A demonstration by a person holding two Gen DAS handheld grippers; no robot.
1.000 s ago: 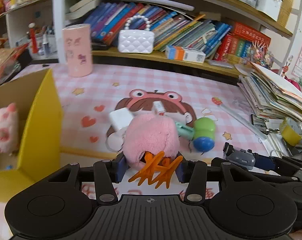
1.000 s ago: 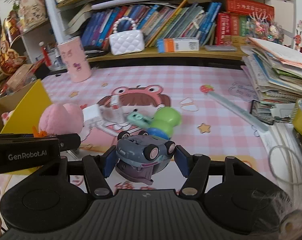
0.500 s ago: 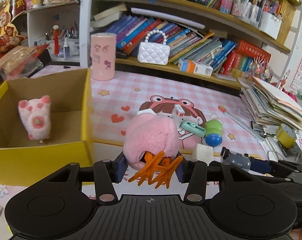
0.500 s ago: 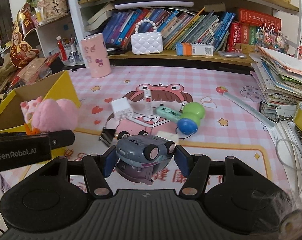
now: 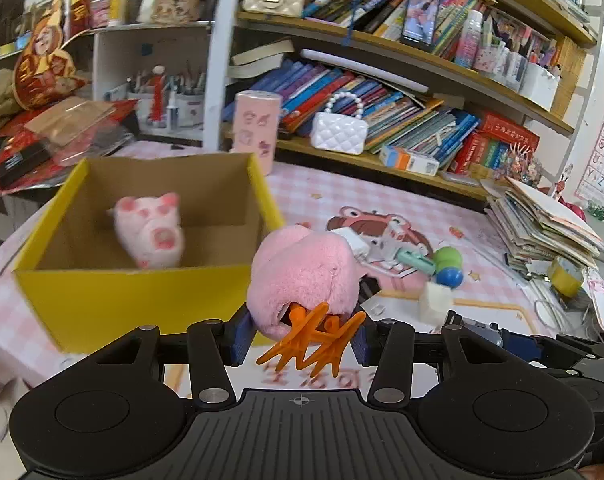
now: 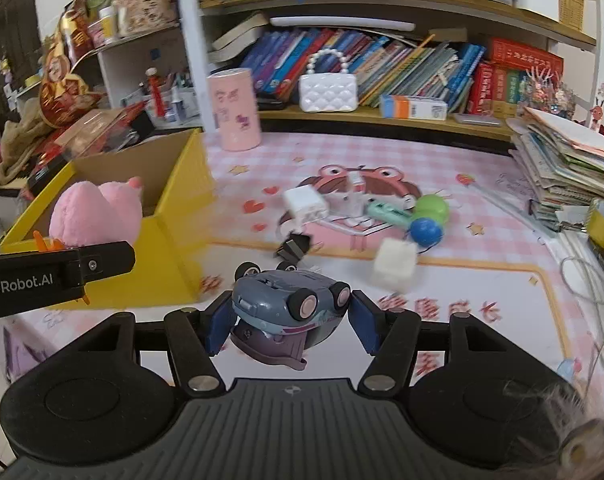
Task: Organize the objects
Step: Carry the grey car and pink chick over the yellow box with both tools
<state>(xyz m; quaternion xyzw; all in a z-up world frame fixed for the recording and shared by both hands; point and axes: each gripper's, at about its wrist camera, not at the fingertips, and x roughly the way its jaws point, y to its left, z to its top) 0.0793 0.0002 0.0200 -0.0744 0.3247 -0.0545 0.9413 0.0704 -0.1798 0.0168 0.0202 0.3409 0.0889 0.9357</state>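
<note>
Both grips unchanged: our left gripper (image 5: 299, 330) clamps pink plush (image 5: 304, 276), right gripper (image 6: 287, 322) clamps toy car (image 6: 287, 306). Since second ago we carried both from mat clutter to yellow box (image 5: 101, 300), now near, pig plush (image 5: 149, 230) inside. Drop-off next, we judge.

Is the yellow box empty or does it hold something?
Not empty: the open-topped yellow box holds one pink-spotted plush toy on its cardboard floor.

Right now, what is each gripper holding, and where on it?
Left gripper: pink plush toy, pinched at its lower end by the orange feet. Right gripper: grey toy car, clamped across its sides.
</note>
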